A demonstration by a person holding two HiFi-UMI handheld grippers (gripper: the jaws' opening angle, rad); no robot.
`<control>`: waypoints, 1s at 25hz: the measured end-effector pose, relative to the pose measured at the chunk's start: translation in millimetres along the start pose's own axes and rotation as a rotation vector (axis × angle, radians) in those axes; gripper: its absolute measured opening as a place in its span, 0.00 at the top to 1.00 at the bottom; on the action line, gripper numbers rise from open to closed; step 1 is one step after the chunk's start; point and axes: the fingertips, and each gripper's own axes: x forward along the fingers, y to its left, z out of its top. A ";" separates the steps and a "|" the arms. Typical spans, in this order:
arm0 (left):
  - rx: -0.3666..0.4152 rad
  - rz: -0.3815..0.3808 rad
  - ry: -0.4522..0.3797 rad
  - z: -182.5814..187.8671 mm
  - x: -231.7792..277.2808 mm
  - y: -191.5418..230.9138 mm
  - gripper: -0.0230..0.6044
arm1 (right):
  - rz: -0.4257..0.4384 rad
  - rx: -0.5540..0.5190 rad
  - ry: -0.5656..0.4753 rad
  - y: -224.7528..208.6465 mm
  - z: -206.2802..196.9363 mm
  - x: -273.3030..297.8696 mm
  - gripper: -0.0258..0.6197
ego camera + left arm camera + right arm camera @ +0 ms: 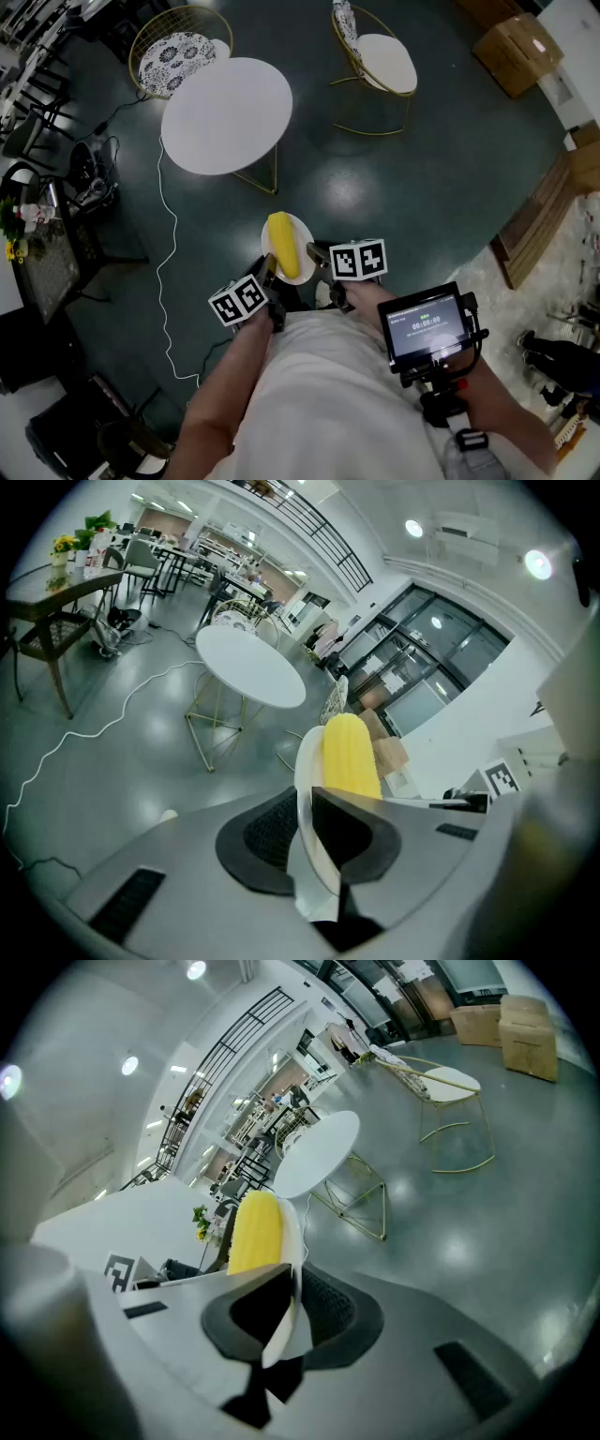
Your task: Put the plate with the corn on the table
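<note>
Clamping the plate (pixel 302 246) with corn (pixel 283 245): left tool (pixel 269 278) and right tool (pixel 316 265).

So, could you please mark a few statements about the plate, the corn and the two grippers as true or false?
1. The corn lies on the plate. True.
2. The plate rests on the round table. False: it is held over the floor, short of the table.
3. The right gripper is shut on the plate's edge. True.
4. The left gripper is open and empty. False: it too is shut on the plate's edge.
</note>
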 end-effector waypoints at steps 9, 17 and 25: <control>0.072 -0.036 -0.003 -43.5 -28.0 -49.5 0.88 | 0.021 -0.012 -0.116 0.9 -28.8 -69.7 0.89; 0.106 -0.056 0.006 -45.6 -38.5 -61.9 0.88 | 0.016 0.022 -0.141 4.8 -35.5 -82.3 0.89; 0.133 -0.057 0.013 -57.6 -38.2 -75.2 0.88 | 0.013 0.033 -0.136 -1.4 -43.4 -100.5 0.89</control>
